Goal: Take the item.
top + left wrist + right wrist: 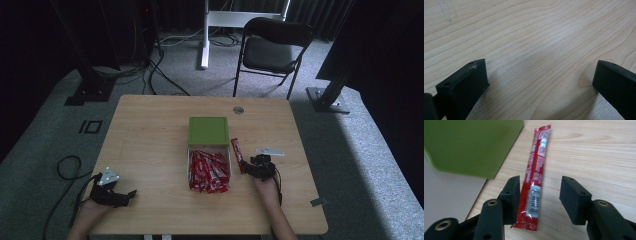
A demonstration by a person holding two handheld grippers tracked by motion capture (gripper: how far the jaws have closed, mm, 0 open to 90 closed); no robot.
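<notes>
We find the right tongs (540, 200) spread wide around a red packet (535, 180) lying flat on the table (599, 157), centre frame, beside the green lid (471, 145). Left tongs (539, 82) gape wide over bare wood.

You have a light wood table (150, 145) in front of you, its grain running in long pale streaks, with a small round grey insert (238, 110) set into the top near the far edge. A box (208, 150) rests near the middle, its green lid (208, 131) covering the far part and red packets (208, 172) heaped in the open near part. One single red stick packet (535, 173) lies flat on the wood just beside the box's right side, roughly parallel to it. A small grey tab (318, 202) sits at the near right edge.
</notes>
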